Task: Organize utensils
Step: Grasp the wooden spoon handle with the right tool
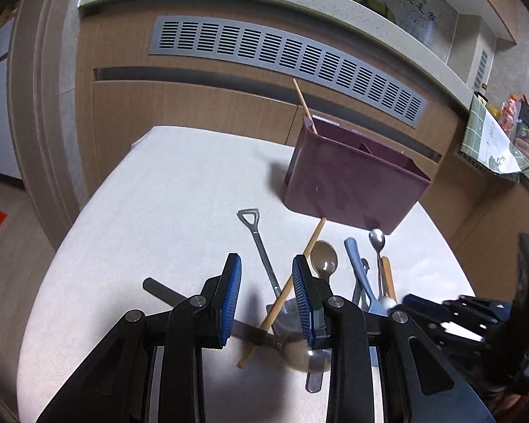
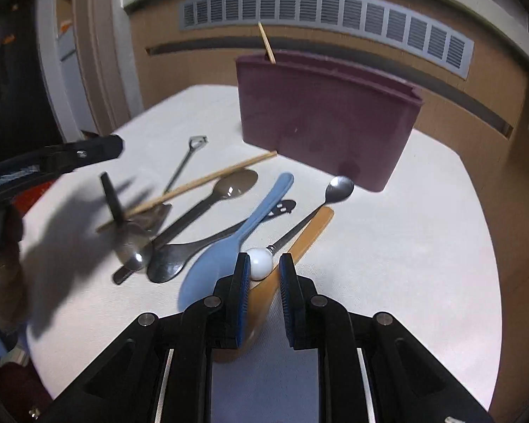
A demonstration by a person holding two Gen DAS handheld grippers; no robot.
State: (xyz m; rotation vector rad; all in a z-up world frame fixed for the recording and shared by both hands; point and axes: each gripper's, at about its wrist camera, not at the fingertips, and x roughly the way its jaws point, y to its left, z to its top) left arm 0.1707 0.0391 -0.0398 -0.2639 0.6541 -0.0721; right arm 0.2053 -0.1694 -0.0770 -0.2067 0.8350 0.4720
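Item 1, nearest: right gripper (image 2: 262,270), jaws apart, straddling the white ball end (image 2: 260,263) of a small steel spoon (image 2: 339,188). The ball sits against the left pad; the right pad stands clear of it, so nothing is clamped yet.

Item 2: wooden spoon (image 2: 310,232), directly under the ball-ended spoon, running toward 1 o'clock from the right gripper.

Item 3: blue spoon (image 2: 229,246), just at 10 o'clock of the right gripper, handle pointing to 1 o'clock.

Item 4: left gripper (image 1: 266,292), jaws wide apart and empty, hovering over the crossed pile. A loose chopstick (image 1: 282,296) passes between its pads without touching either, as far as can be told.

Item 5: shovel-shaped spoon (image 1: 261,246) and brown spoon (image 1: 323,259), at 12 and 1 o'clock of the left gripper, on the white counter (image 1: 158,194).

Item 6, farthest: purple utensil holder (image 1: 352,183), upright at the counter's far edge, divided inside, with one chopstick (image 1: 304,105) already standing in its left compartment.

Step in hand, by judgement: sorting is barely begun; both grippers are lining up picks. Next move calls for the right jaws to close on the ball end without catching the wooden spoon beneath, then lift toward the holder.
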